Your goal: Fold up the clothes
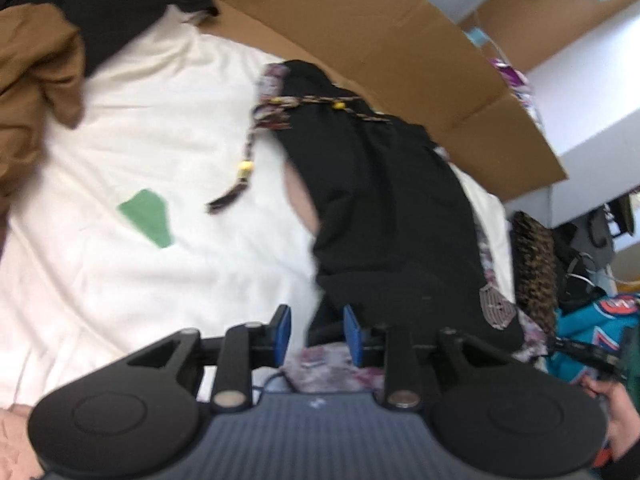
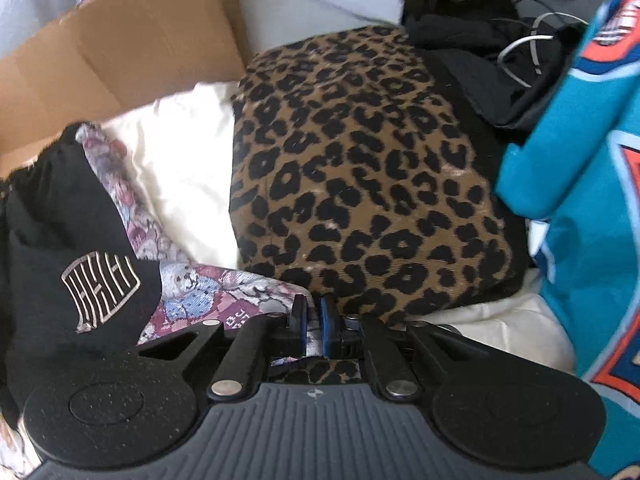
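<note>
black hooded garment [image 1: 384, 184] on white bedding [image 1: 140, 128]: left gripper [image 1: 316, 334] jaws spread, right gripper [image 2: 311, 322] jaws pinching patterned lining [image 2: 240, 296]; risk: lining slips, cord [image 1: 244, 168] snags.

Two handheld grippers are in view, one left gripper [image 1: 316, 334] and one right gripper [image 2: 314, 320]. Six garments show: one black hoodie [image 1: 384, 200] with a patterned lining, one leopard-print garment [image 2: 360, 168], one teal jersey [image 2: 592, 184], one brown garment [image 1: 32, 80], one black garment [image 1: 120, 4] beside it, and one dark bundle [image 2: 480, 44]. There is one white sheet [image 1: 140, 128] carrying one green patch [image 1: 150, 216], one cardboard box [image 1: 360, 28], two yellow beads [image 1: 245, 167] on the hoodie's cords, and one person's hand [image 1: 618, 412].
</note>
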Available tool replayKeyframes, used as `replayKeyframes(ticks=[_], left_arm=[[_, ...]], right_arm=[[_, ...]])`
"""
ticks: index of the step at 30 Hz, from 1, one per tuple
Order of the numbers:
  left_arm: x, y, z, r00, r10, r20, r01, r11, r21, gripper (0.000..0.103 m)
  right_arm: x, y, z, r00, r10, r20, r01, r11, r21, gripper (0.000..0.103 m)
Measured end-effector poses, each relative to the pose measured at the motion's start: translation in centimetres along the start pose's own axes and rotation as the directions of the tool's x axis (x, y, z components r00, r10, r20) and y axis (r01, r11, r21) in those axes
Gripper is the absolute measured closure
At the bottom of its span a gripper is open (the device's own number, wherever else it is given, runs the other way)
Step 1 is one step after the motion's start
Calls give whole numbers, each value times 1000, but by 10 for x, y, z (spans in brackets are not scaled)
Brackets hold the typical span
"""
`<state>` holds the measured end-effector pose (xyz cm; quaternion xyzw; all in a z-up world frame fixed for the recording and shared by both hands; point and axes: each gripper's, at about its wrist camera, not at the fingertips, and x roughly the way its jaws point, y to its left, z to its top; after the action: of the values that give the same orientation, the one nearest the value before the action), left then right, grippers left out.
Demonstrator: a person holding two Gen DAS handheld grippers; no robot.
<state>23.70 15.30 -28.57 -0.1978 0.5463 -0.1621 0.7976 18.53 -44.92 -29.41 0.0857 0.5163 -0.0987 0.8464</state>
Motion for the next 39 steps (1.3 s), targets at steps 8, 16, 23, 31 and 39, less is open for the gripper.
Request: replayKeyframes(ticks=[8,16,23,31,39], left_arm=[[24,2,-15,997,-13,-76,13,1000,0,68],[36,-8,-21,995,-37,-87,39,999,26,63],[56,-18,-29,989,-51,-140,62,996,69,74],[34,-43,-33,971,-197,-132,211,973,97,103],[32,-39,-32,976,-170,-136,183,979,93,103]], right_arm=[[-42,13,-10,988,149,45,-151,988,37,85],[-45,60,-38,932,363,18,-363,931,43,77],[-35,122,-61,851,520,-77,-522,853,-11,65],[-29,202,-93,735,640,-225,-669,738,-87,50],[-3,268,-120,688,658,-308,-715,687,-130,49]])
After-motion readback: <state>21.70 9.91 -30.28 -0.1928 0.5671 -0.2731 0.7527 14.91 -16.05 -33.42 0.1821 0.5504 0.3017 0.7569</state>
